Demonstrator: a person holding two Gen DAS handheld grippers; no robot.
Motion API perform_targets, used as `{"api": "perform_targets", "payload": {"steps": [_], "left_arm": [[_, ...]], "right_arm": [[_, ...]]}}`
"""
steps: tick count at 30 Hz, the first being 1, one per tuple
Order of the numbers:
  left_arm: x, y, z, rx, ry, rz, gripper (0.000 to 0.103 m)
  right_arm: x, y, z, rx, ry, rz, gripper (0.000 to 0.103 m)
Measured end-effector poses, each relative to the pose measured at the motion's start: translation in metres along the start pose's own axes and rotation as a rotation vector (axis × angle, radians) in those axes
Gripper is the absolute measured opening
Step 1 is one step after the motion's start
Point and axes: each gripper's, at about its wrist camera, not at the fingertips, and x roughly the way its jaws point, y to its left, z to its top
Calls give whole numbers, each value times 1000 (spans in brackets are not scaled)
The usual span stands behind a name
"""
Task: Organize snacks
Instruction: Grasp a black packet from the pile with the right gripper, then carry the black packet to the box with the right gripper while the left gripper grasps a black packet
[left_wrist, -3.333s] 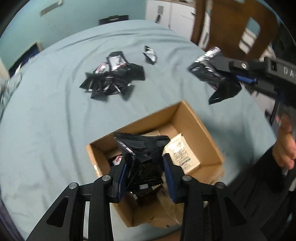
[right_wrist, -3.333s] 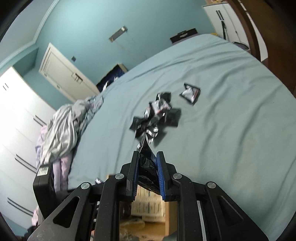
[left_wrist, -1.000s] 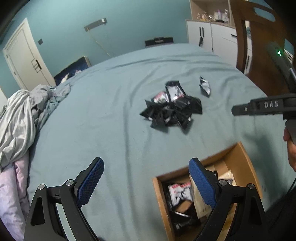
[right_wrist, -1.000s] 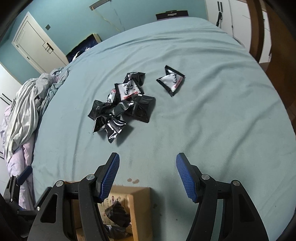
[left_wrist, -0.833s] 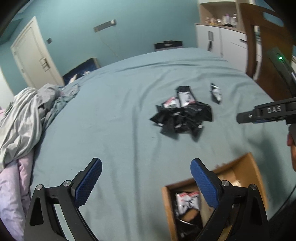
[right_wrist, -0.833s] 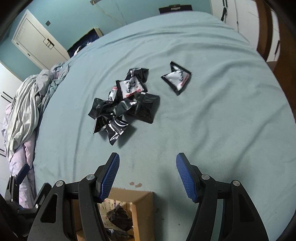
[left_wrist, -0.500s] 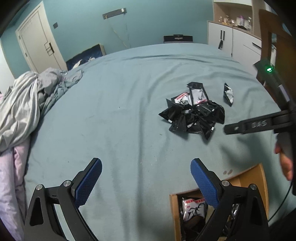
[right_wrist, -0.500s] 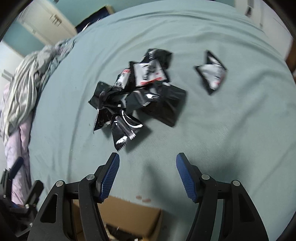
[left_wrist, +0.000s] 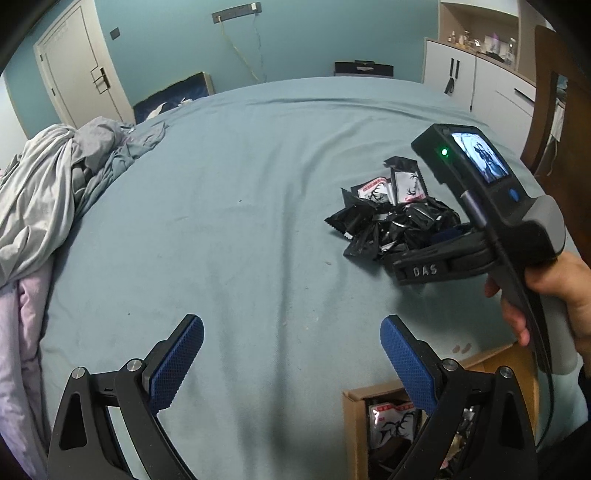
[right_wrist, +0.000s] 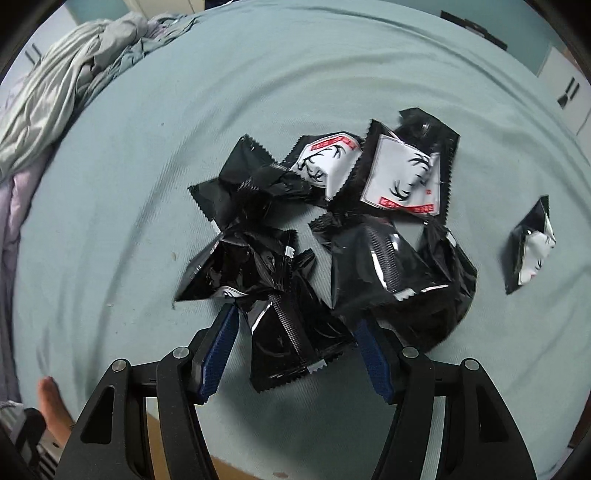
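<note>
Right claw (right_wrist: 299, 347) has dropped from above the bed into the snack pile since a second ago.
Its jaws stand wide, straddling the nearest black packet (right_wrist: 295, 343) of the pile (right_wrist: 332, 229), not gripping. One stray packet (right_wrist: 532, 247) lies right of it, apart. Left claw (left_wrist: 291, 354) hovers wide and empty over the bed sheet (left_wrist: 240, 221); cardboard box (left_wrist: 354, 424), packets inside, below its right finger.

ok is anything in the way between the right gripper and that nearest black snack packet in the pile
Nothing visible. The right gripper is open with its jaws already on either side of the nearest black packet at the front of the snack pile; only neighbouring packets crowd it.
</note>
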Motion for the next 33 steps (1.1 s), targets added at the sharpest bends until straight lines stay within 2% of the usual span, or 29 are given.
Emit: {"api": "perform_targets", "payload": {"steps": [4, 7, 13, 15, 17, 20, 22, 25, 27, 31, 33], "left_arm": [[5, -1, 0, -3, 12, -2, 98], [7, -4, -2, -6, 23, -16, 98], [4, -6, 1, 24, 4, 15, 98], [6, -8, 6, 42, 18, 12, 98], [12, -16, 14, 81, 48, 6, 98], [32, -34, 33, 134, 133, -14, 98], [50, -51, 47, 147, 195, -38, 98], [71, -74, 63, 168, 228, -24, 98], [92, -90, 73, 180, 263, -18, 98], [136, -113, 81, 162, 376, -29, 98], [151, -121, 80, 164, 413, -34, 98]], "right_arm": [[-8, -10, -4, 65, -10, 43, 49], [-32, -21, -14, 122, -47, 91, 49], [-91, -33, -57, 232, -105, 91, 49], [-116, -40, -82, 290, -154, 92, 49], [-140, -43, -103, 342, -202, 106, 49], [-167, -50, -143, 413, -276, 140, 49], [-177, -51, -169, 452, -309, 129, 49], [-179, -67, -190, 529, -339, 142, 49], [-173, -75, -190, 557, -335, 145, 49], [-152, -84, -166, 537, -310, 82, 49], [-141, -85, -154, 534, -297, 85, 49]]}}
